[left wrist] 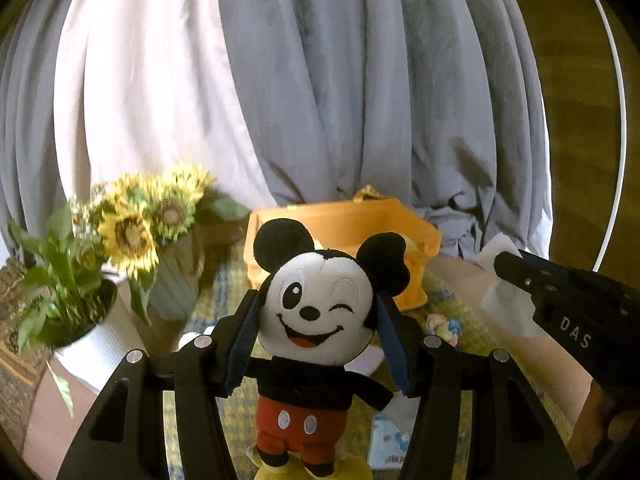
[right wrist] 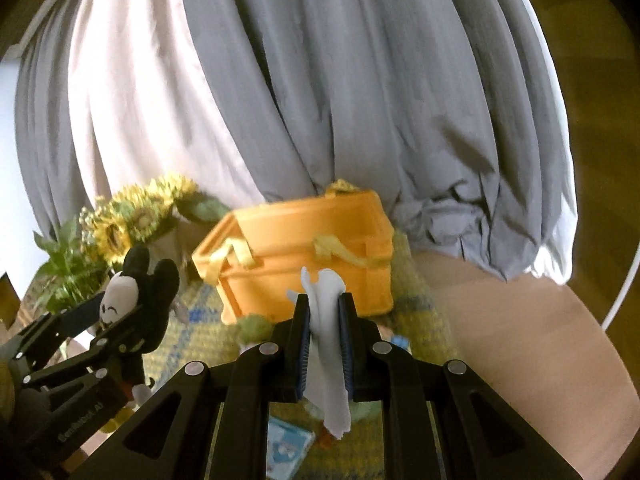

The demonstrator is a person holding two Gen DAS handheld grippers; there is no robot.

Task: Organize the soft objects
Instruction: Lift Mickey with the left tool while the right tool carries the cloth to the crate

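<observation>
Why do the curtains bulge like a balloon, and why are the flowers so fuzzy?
Both views use fisheye lenses, so the straight curtain bows outward and the corners go black. In the left wrist view the sunflowers are smeared while the Mickey plush is sharp. In the right wrist view the orange box looks soft.

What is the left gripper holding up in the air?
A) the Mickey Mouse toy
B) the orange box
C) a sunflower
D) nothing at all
A: the left gripper has its two fingers squeezed on the head of the Mickey Mouse toy, which hangs off the table in front of the orange box; the sunflowers stand off to the left in their vase.
</observation>
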